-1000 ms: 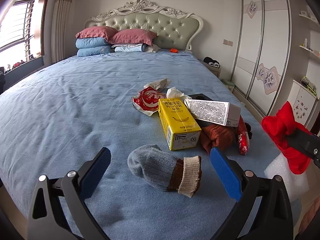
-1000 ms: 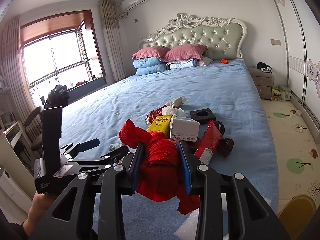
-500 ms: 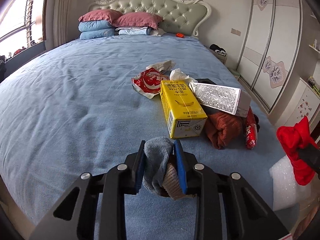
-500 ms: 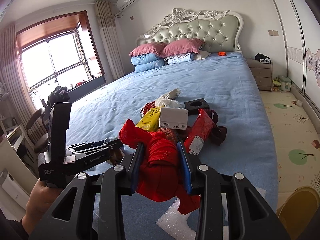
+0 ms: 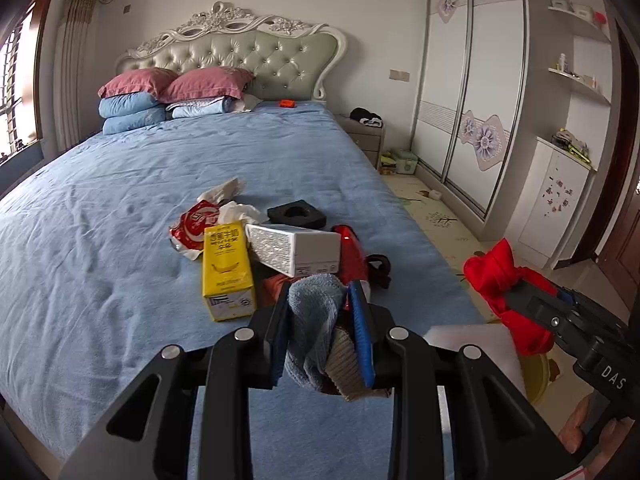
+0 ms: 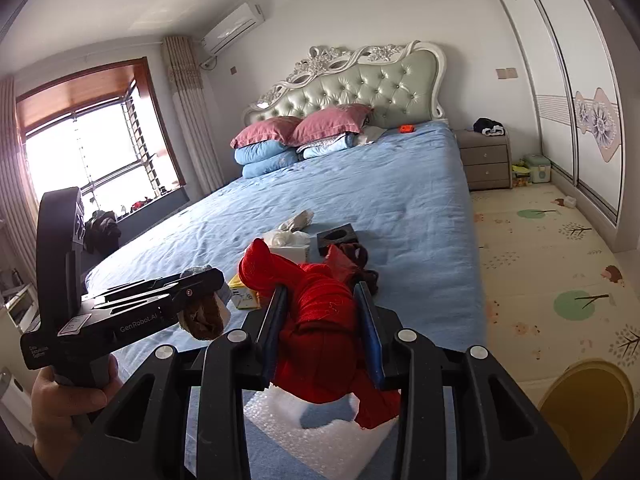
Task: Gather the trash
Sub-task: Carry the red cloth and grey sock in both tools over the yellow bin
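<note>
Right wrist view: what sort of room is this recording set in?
A home bedroom: a large bed with a tufted headboard and stacked pillows, a nightstand beside it, and a sliding-door wardrobe along the wall.

On the bed [image 5: 120,240], the carton [image 5: 227,270] lies left of the box [image 5: 298,249].

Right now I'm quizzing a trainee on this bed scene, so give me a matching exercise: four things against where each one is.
Things:
1. grey sock
2. red cloth
3. yellow carton
4. orange object

Places:
A. near the headboard
B. in the right tongs
C. standing on the blue sheet
D. in the left tongs

Pairs: 1-D, 2-B, 3-C, 4-A
</note>
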The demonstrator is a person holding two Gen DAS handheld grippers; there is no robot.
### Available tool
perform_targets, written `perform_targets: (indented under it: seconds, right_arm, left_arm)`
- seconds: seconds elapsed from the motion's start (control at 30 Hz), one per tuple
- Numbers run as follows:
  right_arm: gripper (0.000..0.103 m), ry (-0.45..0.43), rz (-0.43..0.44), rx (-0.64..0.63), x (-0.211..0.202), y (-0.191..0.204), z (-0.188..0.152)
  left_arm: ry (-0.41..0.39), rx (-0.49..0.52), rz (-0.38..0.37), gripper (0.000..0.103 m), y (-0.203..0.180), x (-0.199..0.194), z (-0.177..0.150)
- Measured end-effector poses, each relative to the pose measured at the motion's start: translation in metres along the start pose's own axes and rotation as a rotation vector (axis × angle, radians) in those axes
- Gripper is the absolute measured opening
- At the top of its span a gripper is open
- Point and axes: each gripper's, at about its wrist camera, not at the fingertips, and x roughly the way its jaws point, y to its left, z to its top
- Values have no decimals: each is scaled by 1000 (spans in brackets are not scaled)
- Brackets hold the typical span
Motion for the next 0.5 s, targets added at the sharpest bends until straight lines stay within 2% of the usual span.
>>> perform_targets:
  seconds: [0.23, 0.5]
  right_arm:
    - [34, -60, -140, 68, -48, -61, -4]
    - [34, -95, -361, 184, -107, -148, -29]
  left_arm:
    - [28, 96, -143, 29, -82, 29, 12]
    - [106, 198, -342, 29, -195, 72, 8]
